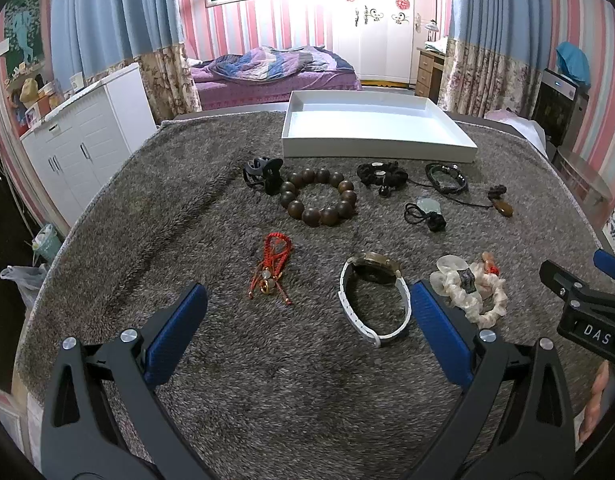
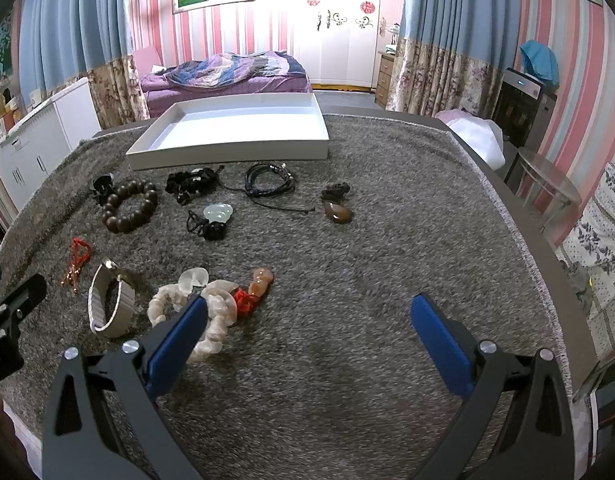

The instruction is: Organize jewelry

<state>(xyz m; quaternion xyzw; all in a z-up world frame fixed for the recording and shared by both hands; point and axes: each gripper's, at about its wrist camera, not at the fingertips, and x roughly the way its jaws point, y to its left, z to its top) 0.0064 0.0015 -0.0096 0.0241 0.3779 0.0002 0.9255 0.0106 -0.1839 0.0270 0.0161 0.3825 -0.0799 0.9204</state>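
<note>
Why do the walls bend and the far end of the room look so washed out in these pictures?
Both views use fisheye lenses, so the curtains and carpet edge curve outward. In the left wrist view the wardrobe is blown out by glare; the same in the right wrist view. The white tray and the jewelry stay sharp; dark corners are the lens rim.

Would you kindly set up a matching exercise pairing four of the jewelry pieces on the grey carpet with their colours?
Things:
1. Shallow rectangular cardboard tray
2. Bracelet of large round wooden beads
3. Knotted cord bracelet with gold beads
4. Plastic claw hair clip

Colours:
A. Red
B. Black
C. White
D. Dark brown

Pairs: 1-C, 2-D, 3-A, 4-B
</note>
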